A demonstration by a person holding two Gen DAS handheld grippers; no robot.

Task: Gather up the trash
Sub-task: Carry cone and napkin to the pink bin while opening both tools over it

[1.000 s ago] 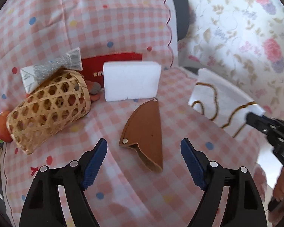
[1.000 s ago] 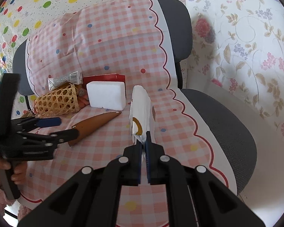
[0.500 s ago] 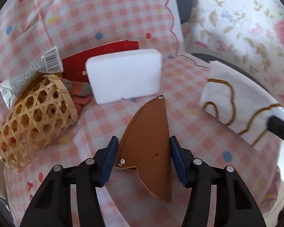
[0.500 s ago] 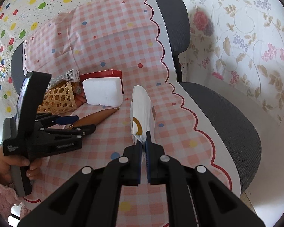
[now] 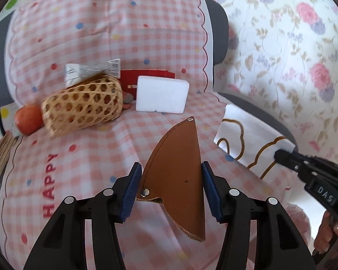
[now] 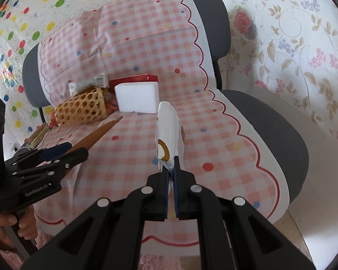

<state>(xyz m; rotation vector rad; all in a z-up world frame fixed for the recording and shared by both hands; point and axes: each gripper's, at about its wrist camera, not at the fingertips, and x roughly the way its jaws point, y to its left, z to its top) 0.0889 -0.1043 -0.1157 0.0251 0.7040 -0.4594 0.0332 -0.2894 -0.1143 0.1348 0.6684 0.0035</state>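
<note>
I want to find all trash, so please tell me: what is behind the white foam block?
Behind the white foam block stands a red box, leaning against the chair back. Only its upper strip and left part show; the block covers the rest, so anything lower behind it cannot be seen.

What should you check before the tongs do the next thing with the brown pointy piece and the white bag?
1. Left tongs have the brown leather piece between their pads: ok.
2. Piece lifted off the checked cloth: ok, judging by the right wrist view.
3. Right tongs shut on the white bag: ok.
4. Bag mouth open to take the piece: cannot tell.
5. White foam block and woven basket lie apart from the tongs: ok.
</note>
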